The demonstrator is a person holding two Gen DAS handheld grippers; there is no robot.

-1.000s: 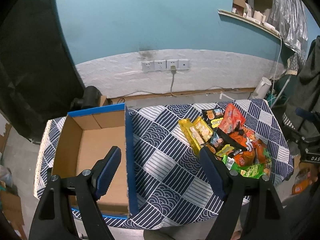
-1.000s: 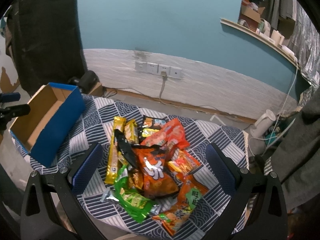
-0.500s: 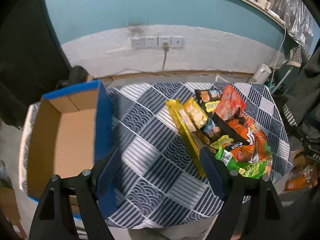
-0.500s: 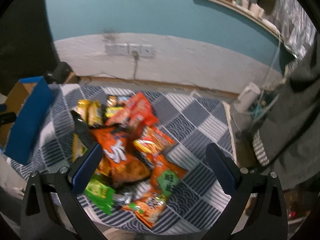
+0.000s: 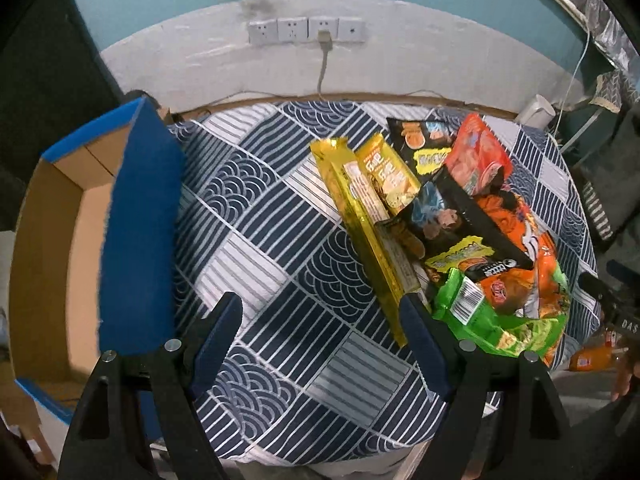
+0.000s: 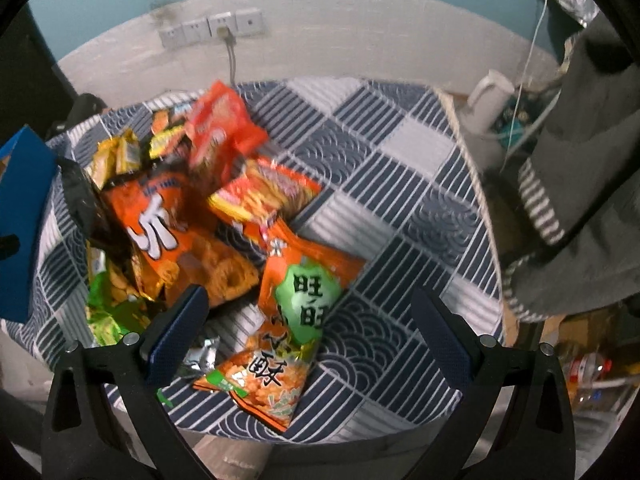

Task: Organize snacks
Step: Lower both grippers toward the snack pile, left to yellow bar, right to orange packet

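A heap of snack packets lies on a table under a blue and white patterned cloth (image 5: 256,248). In the left wrist view a long gold packet (image 5: 360,216) edges the heap, with a black packet (image 5: 452,220) and a green packet (image 5: 496,320) beside it. My left gripper (image 5: 320,320) hangs open over the cloth, its right finger close to the gold packet's near end. An open cardboard box with blue outer walls (image 5: 136,216) stands at the left. In the right wrist view my right gripper (image 6: 308,320) is open above an orange and green packet (image 6: 292,320). An orange packet (image 6: 176,240) lies to its left.
Wall sockets with a plugged cable (image 5: 320,32) sit behind the table. A white kettle (image 6: 488,100) stands beyond the table's right edge, next to hanging grey cloth (image 6: 580,200). The box's blue corner (image 6: 24,208) shows at the left of the right wrist view.
Both grippers have come forward and down toward the table. The left one has shifted right, away from the box toward the snacks. The right one now hovers over the orange and green packet.
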